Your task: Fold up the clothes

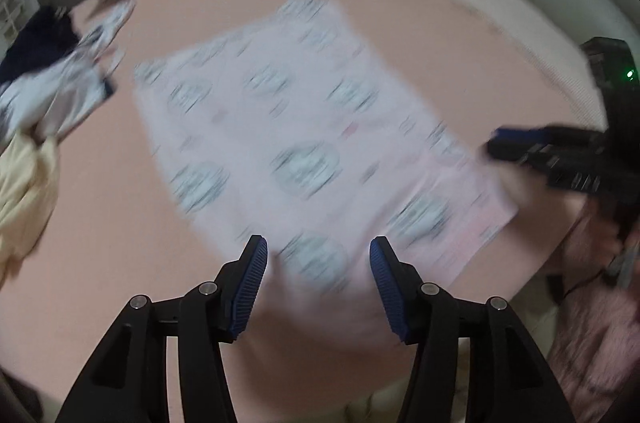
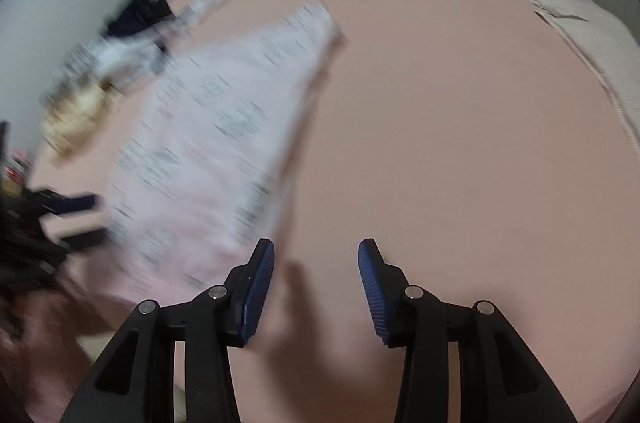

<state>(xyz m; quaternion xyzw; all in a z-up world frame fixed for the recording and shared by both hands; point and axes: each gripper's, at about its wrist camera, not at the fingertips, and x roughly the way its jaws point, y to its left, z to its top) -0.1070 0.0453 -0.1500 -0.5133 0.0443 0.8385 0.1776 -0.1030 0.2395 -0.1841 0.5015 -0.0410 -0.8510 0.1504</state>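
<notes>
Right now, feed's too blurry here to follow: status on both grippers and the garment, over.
Left gripper open above the patterned pink garment. Right gripper open, empty. Garment flat on the bed. Unfolded pile far-left, clear.

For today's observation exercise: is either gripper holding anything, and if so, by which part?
Nothing is held. The left gripper and right gripper are both open, empty, above the patterned cloth and bed.

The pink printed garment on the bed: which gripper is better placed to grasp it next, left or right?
Left, probably. The left gripper is open directly over the near edge of the garment. The right gripper is open over the bare pink sheet, beside the garment's edge.
</notes>
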